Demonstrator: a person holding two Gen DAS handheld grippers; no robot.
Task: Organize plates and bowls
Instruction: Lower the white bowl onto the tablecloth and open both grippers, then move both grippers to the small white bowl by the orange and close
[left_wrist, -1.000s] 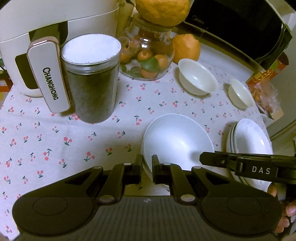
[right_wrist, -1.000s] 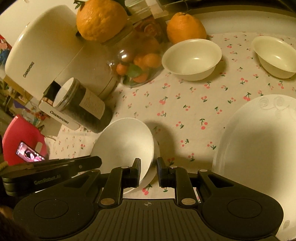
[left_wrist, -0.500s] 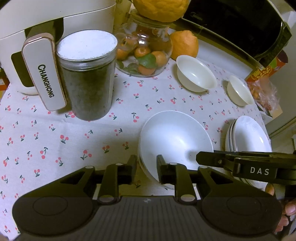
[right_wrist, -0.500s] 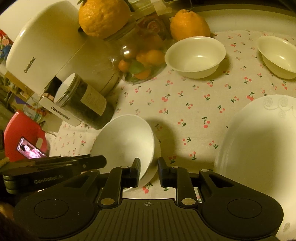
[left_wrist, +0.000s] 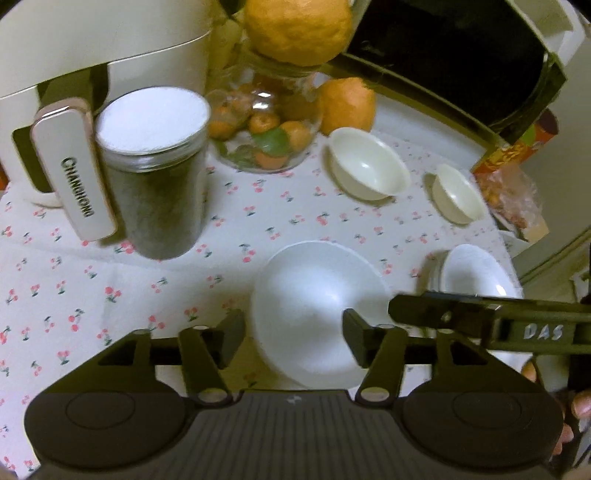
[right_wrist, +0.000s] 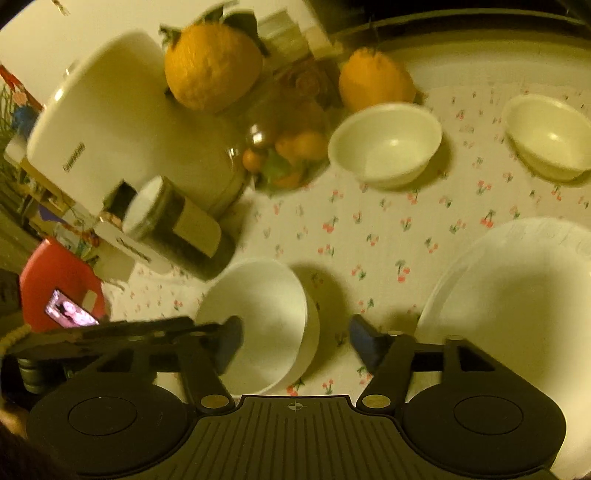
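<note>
Both tools, left tool (left_wrist: 293, 339) and right tool (right_wrist: 295, 341), have just been opening and grip nothing around the stacked white bowl (left_wrist: 317, 310) on the counter (left_wrist: 110, 295), so a skewed closing could tip it.

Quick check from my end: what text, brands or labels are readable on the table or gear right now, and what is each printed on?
"CHANGHONG": on the handle of the white appliance, left wrist view.
"DAS": on the right hand-held gripper, seen from the left wrist view.
Lettering on the appliance's lid, right wrist view: too blurred to read.
Print on the snack packet: too blurred to read.
Label on the dark jar: no legible text.
</note>
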